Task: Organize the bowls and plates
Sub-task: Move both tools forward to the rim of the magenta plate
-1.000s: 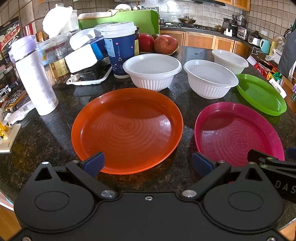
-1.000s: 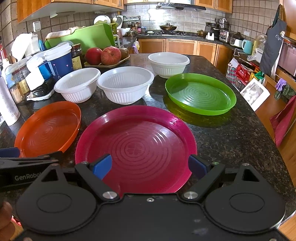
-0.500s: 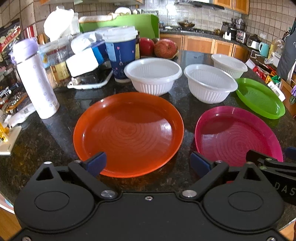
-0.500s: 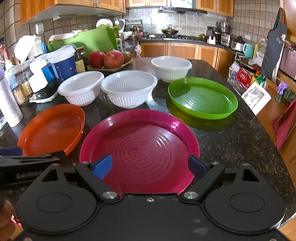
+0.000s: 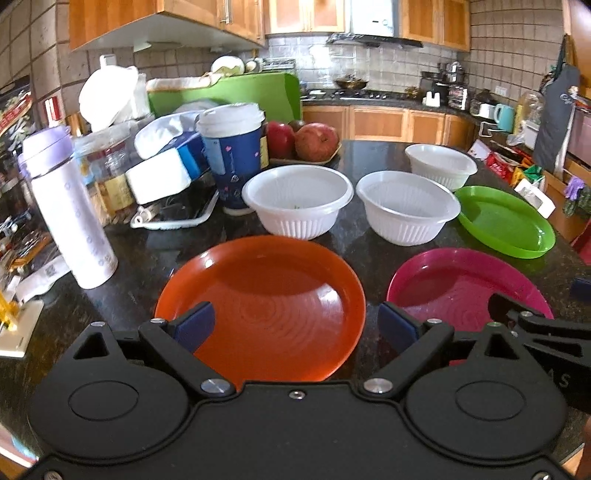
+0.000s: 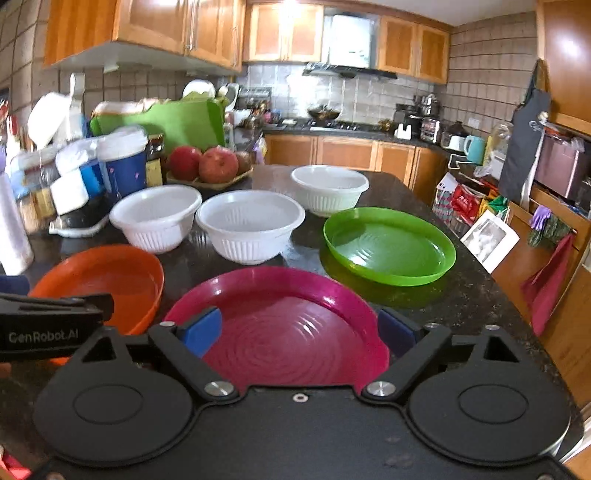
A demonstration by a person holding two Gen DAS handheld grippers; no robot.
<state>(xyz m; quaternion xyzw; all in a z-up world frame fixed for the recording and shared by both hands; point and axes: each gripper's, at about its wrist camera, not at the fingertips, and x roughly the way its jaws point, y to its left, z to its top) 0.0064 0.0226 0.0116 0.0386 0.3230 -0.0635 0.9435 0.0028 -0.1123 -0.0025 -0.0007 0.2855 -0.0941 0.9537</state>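
1. We hover over the counter (image 5: pixel 369 254), nothing stacked yet; left gripper (image 5: pixel 295 323) fingers apart above the orange plate (image 5: pixel 266 295)
2. Right gripper (image 6: pixel 299 328) fingers apart over the magenta plate (image 6: pixel 291 325); next we judge a rim grasp is needed

1. The table (image 6: pixel 436 306) has a dark speckled stone top with a curved edge.
2. Orange-brown wooden wall cupboards (image 6: pixel 155 22) hang along the left and far walls, above a pale tiled backsplash (image 6: pixel 280 88).
3. A range hood (image 6: pixel 349 72) sits over the hob (image 6: pixel 332 127) on the far worktop, with wooden base cabinets (image 6: pixel 354 153) beneath.
4. The right wall is clad in beige square tiles (image 6: pixel 487 62).
5. A dark apron (image 6: pixel 524 147) hangs on the right side.
6. A teal mug (image 6: pixel 474 149) and small kettles stand on the far worktop.
7. A bright light glares at the top of the far cupboards (image 6: pixel 291 5).
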